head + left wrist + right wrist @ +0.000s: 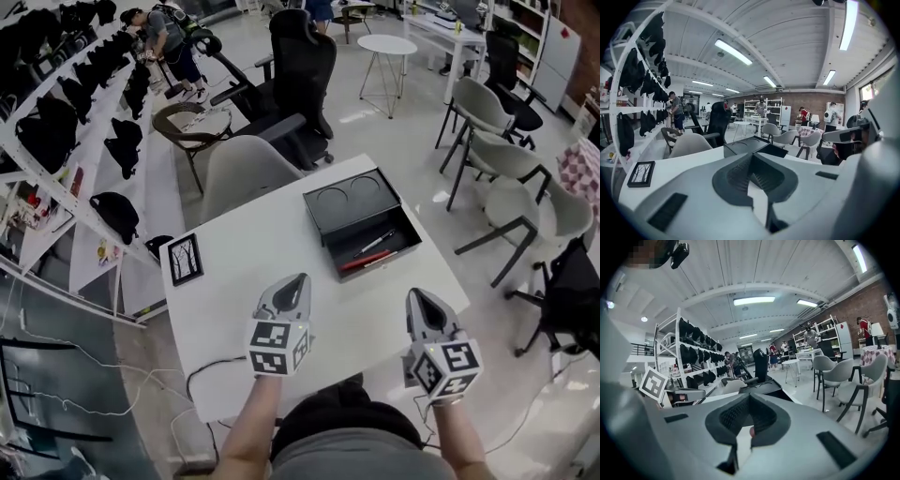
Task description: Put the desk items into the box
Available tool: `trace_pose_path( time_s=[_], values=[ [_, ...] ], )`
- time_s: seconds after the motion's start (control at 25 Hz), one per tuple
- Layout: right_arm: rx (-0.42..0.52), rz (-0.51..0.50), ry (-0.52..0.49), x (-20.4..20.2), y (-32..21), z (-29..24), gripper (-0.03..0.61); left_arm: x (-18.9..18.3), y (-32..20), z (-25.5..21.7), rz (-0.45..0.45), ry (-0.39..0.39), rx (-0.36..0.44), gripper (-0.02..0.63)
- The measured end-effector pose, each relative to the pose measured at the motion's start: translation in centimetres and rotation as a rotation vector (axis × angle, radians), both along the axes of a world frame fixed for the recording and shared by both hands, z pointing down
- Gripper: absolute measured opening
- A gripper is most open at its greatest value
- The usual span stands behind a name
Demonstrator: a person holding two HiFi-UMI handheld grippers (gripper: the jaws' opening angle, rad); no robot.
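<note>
We see the black rectangular box (412,251) open on the far right part of the white tabletop (234,319). Its long axis runs left to right, with the right end angled a little away from us. Its lid (352,202), with two round recesses, is folded open on the far side, and the tray is nearer us. In the tray a red pen (364,261) and a dark slim pen (378,242) lie along that same axis. A small black picture frame with a tree drawing (185,260) sits near the table's left edge, well apart from the box. Our left gripper (301,279) and right gripper (416,295) are above the near part of the table, pointing toward the box. Each has its jaws closed together with nothing held. Beyond the table stand a grey shell chair (239,169) and a black office chair (300,66) on a pale glossy floor. A white shelving rack of black bags (56,112) lines the left side.
</note>
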State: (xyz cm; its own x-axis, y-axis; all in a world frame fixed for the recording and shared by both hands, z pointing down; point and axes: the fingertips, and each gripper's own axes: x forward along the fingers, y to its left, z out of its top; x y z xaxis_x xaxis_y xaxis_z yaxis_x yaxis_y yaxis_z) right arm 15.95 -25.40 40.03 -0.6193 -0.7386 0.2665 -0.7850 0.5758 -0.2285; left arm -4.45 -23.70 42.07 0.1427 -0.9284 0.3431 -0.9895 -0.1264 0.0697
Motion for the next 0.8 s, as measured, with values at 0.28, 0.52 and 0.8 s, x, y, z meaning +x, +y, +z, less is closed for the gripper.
trace_pose_path(
  time_s=[0.28, 0.52, 0.8],
  values=[
    [-0.008, -0.015, -0.002, -1.3, 0.5, 0.4, 0.003, -0.9, 1.0, 0.1, -0.031, 0.009, 0.004, 0.006],
    [-0.003, -0.018, -0.009, -1.9, 0.6, 0.3, 0.003, -1.4, 1.8, 0.4, -0.025, 0.008, 0.005, 0.006],
    [0.007, -0.028, -0.003, -2.2, 0.9, -0.1, 0.003, -1.5, 2.1, 0.0, -0.029, 0.045, 0.015, 0.006]
  ],
)
